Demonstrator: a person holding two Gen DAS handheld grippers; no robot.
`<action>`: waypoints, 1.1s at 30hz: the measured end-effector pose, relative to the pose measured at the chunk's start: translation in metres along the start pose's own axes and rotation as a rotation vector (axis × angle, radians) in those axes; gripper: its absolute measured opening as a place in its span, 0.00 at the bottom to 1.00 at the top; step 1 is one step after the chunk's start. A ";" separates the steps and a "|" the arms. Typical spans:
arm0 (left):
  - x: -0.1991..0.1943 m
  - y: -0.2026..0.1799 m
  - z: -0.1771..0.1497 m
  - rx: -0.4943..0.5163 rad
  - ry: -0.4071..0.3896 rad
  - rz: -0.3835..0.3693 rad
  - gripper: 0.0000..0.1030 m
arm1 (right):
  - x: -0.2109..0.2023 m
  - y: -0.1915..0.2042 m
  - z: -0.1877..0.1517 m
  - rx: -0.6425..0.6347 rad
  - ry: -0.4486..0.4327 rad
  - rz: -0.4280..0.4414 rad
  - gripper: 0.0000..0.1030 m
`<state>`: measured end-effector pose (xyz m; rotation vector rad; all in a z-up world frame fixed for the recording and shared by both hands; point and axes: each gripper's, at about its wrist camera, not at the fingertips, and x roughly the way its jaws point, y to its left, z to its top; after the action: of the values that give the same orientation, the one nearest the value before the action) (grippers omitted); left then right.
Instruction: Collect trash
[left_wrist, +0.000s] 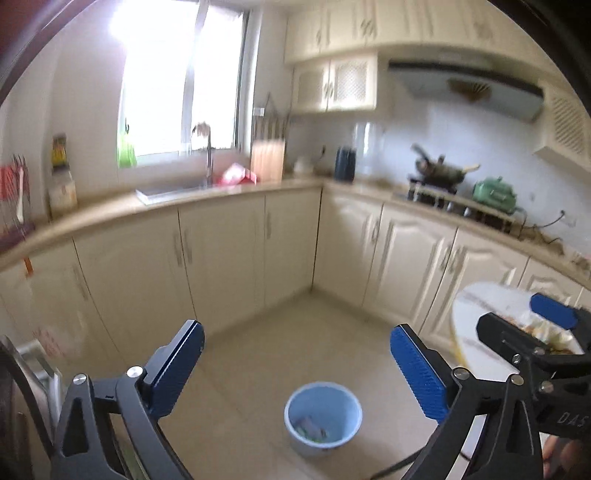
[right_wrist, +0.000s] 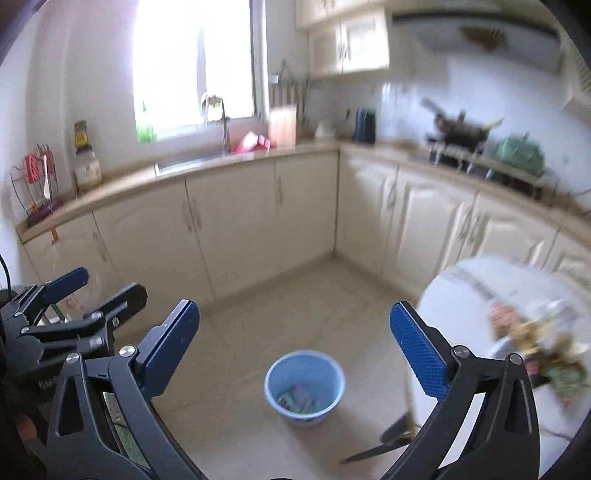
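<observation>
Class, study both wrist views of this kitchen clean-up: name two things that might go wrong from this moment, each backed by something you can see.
1. Both tools, left and right, are open and empty, while the trash pile sits loose near the white round table's edge; a clumsy grab might push scraps onto the floor.
2. The blue bin stands on the floor apart from the table, so pieces may drop while carried.
</observation>
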<state>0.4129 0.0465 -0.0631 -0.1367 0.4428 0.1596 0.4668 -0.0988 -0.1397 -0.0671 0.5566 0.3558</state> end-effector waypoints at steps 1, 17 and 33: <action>-0.011 -0.009 -0.003 0.002 -0.027 -0.005 0.98 | -0.023 0.002 0.004 -0.013 -0.038 -0.029 1.00; -0.206 -0.005 -0.160 0.042 -0.362 -0.039 0.99 | -0.233 0.036 0.030 -0.058 -0.360 -0.207 1.00; -0.281 -0.007 -0.269 0.037 -0.468 -0.041 0.99 | -0.286 0.037 0.014 -0.048 -0.442 -0.276 1.00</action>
<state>0.0519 -0.0393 -0.1802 -0.0686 -0.0234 0.1377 0.2352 -0.1512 0.0240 -0.1068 0.0973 0.1074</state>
